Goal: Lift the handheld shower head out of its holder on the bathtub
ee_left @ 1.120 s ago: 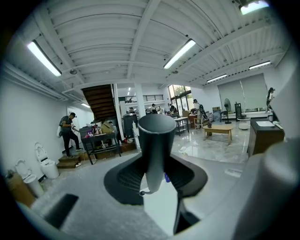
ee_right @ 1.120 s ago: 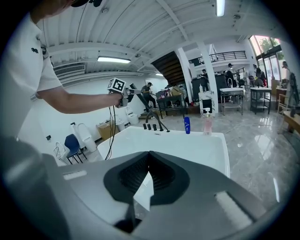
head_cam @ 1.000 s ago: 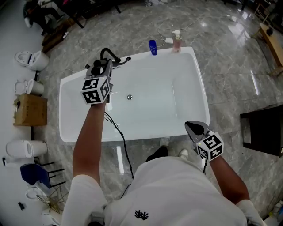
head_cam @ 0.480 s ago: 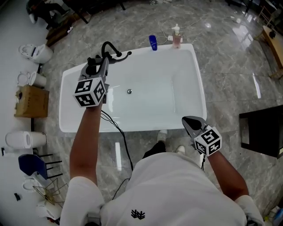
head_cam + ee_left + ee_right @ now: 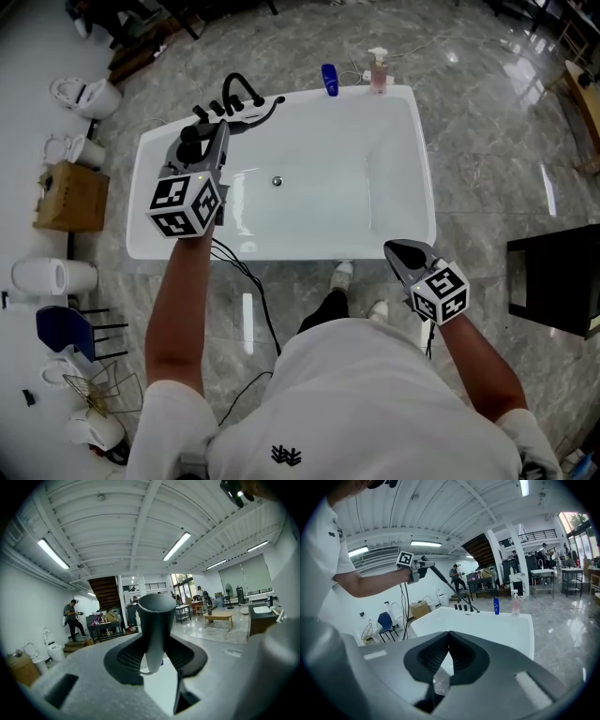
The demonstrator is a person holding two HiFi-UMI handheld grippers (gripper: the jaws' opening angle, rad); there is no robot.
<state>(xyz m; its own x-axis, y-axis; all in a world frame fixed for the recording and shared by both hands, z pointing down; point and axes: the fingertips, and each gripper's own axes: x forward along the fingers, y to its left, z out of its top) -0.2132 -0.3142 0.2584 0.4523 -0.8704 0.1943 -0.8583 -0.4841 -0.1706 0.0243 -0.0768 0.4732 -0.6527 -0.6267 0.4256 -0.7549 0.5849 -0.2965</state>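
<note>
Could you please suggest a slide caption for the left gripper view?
Left gripper shut on the grey shower head, with a bright hall beyond.

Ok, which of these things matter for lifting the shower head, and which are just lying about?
Job: dark grey handheld shower head, held in the left gripper; white bathtub; black faucet set on its rim.
Lying about: blue bottle, pink pump bottle, brown cardboard box, blue chair, white toilets.
</note>
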